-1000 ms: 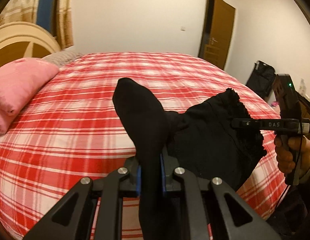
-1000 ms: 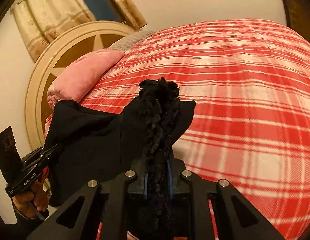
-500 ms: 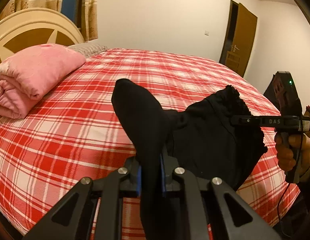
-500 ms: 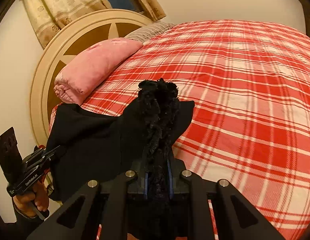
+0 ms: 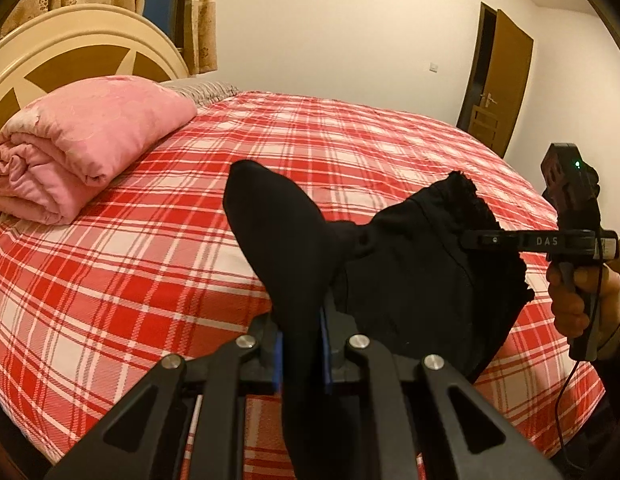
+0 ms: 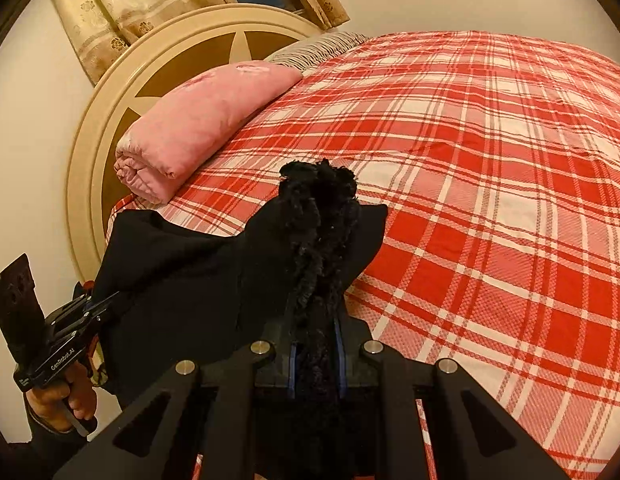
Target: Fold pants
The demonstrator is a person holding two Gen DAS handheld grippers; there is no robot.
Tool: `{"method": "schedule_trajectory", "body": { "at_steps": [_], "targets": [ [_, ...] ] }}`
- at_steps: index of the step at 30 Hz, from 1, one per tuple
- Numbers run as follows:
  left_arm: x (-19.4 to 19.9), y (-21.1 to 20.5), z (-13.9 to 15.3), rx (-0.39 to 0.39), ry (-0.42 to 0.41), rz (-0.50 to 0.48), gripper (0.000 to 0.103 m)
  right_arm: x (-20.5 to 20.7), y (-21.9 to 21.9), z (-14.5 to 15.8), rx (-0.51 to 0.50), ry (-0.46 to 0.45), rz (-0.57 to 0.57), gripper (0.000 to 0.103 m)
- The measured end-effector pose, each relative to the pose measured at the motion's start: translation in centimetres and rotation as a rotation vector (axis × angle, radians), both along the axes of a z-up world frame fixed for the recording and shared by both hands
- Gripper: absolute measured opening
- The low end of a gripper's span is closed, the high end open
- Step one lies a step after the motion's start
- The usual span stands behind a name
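Note:
The black pants (image 5: 414,280) hang in the air between both grippers, above the near edge of the red plaid bed (image 5: 190,240). My left gripper (image 5: 301,344) is shut on one smooth corner of the pants, which sticks up past the fingers. My right gripper (image 6: 316,352) is shut on a fuzzy bunched edge of the pants (image 6: 318,216). In the left wrist view the right gripper (image 5: 470,239) shows at the right, clamped on the cloth. In the right wrist view the left gripper (image 6: 106,304) shows at lower left, also on the cloth (image 6: 182,264).
A rolled pink blanket (image 5: 86,144) lies at the head of the bed by the round cream headboard (image 6: 110,120). A brown door (image 5: 498,80) stands at the far wall. The plaid bed top (image 6: 490,160) stretches ahead.
Both grippers have swung with the pants toward the head of the bed; the pink blanket and headboard now show more fully. The grip on the pants is unchanged.

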State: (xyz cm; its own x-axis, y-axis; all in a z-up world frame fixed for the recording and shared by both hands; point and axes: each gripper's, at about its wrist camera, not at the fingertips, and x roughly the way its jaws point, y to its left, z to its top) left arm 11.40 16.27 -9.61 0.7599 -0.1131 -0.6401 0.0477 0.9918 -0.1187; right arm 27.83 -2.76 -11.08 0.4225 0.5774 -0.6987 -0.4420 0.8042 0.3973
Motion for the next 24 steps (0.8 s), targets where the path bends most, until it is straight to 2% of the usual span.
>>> {"method": "schedule_trajectory", "body": {
  "at_steps": [24],
  "targets": [
    [2.1,1.5,-3.7,0.013,0.083,0.014,0.016,1.8,-0.4,-3.5,-0.015,0.056,0.001,0.015]
  ]
}}
